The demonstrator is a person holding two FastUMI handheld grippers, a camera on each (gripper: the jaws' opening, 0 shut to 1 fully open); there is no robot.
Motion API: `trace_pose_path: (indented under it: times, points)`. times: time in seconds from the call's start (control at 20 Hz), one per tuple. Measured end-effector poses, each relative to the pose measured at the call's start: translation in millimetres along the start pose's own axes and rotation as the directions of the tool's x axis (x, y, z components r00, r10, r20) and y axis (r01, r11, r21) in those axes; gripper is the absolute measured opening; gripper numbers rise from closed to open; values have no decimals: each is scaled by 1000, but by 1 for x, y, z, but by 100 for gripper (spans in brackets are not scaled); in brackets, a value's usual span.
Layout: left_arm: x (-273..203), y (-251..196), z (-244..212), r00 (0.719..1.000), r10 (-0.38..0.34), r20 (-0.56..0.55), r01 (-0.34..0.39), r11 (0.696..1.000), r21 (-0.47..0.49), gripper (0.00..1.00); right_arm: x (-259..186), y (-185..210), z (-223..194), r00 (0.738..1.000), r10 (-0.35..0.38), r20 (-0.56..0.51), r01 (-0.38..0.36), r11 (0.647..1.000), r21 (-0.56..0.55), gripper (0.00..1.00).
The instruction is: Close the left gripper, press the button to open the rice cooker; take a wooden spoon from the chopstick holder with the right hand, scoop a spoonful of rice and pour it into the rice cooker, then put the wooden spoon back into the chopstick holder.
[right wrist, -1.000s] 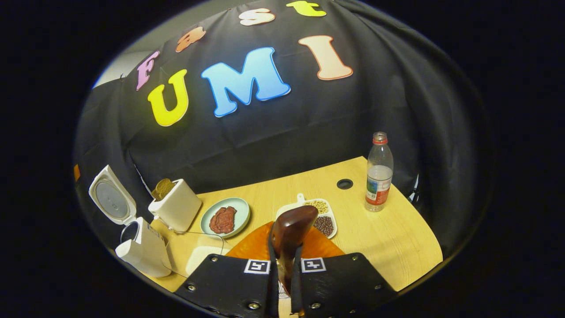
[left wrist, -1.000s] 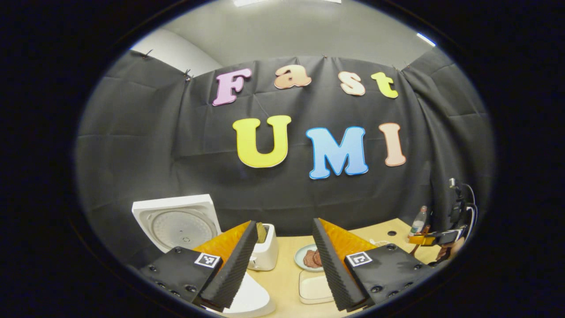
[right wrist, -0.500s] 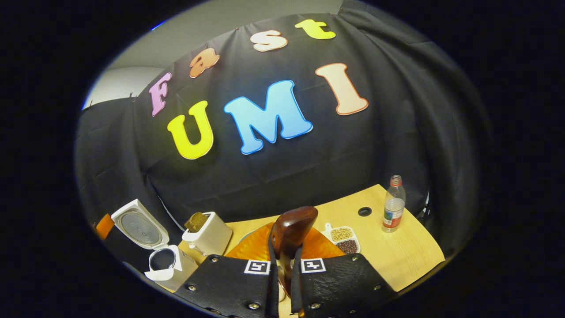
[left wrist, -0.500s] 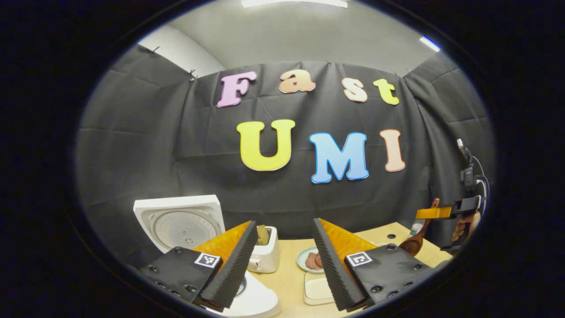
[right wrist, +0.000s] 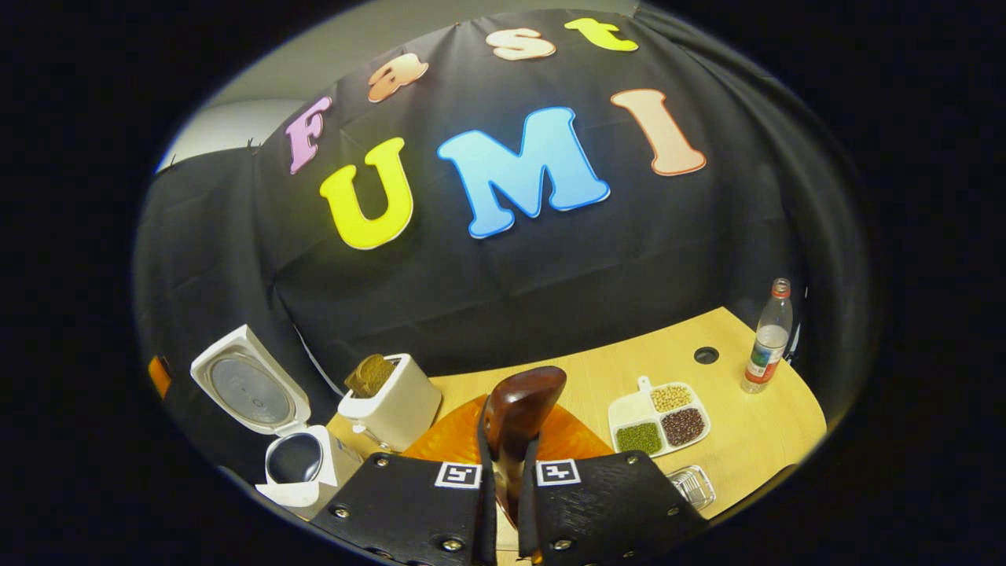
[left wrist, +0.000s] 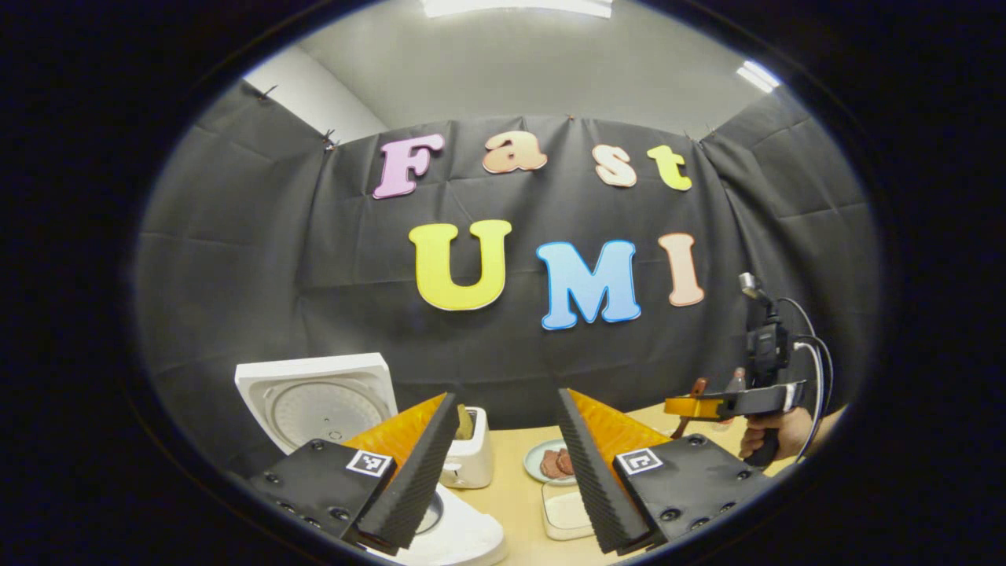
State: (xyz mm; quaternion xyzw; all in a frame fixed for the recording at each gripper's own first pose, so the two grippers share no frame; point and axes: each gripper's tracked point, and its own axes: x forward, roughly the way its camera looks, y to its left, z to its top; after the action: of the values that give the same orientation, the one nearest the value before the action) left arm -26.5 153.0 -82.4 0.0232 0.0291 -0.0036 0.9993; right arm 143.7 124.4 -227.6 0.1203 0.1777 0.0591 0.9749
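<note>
The wooden spoon (right wrist: 515,409) is clamped between both fingers of the right gripper (right wrist: 507,479), above the counter (right wrist: 739,424). The left gripper (left wrist: 503,464) is held agape. The rice cooker (right wrist: 295,464) is seen at the far left, lid raised.

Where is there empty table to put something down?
Bare wood lies between the white divided dish of beans and the clear plastic bottle, around the round table hole. It is crowded near the white toaster and open white rice cooker.
</note>
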Motion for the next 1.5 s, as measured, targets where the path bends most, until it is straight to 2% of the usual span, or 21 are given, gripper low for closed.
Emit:
trace_pose_path:
  times: [0.2,0.6,0.75,0.85,1.0,1.15,1.3,1.4,1.5]
  points:
    - [0,8,3,1000,-7,6,7,1000,-4,88,28,13,-36,998,-29,-56,26,998,-55,11]
    - [-4,49,-5,999,48,-1,-48,999,-21,89,73,22,-79,987,-110,-113,85,974,-209,11]
    - [-10,60,-10,998,69,-13,-69,998,-13,89,83,32,-97,984,-117,-136,82,968,-238,11]
    - [-14,69,-13,996,88,-21,-88,996,-9,89,81,48,-105,984,-87,-155,53,975,-216,11]
    - [-15,76,-18,993,111,-33,-111,994,-23,89,75,71,-121,978,-18,-206,-7,992,-122,11]
    - [-13,80,-19,992,124,-36,-125,991,-37,89,69,84,-130,963,71,-259,-50,995,88,11]
    - [-12,80,-24,990,136,-48,-138,990,-35,89,67,77,-136,947,137,-290,-48,954,295,11]
    - [-12,78,-23,990,136,-47,-138,990,-34,89,65,68,-137,938,173,-300,-33,907,419,11]
    - [-11,75,-23,990,133,-51,-135,990,-33,88,63,53,-133,940,190,-285,-10,846,532,11]
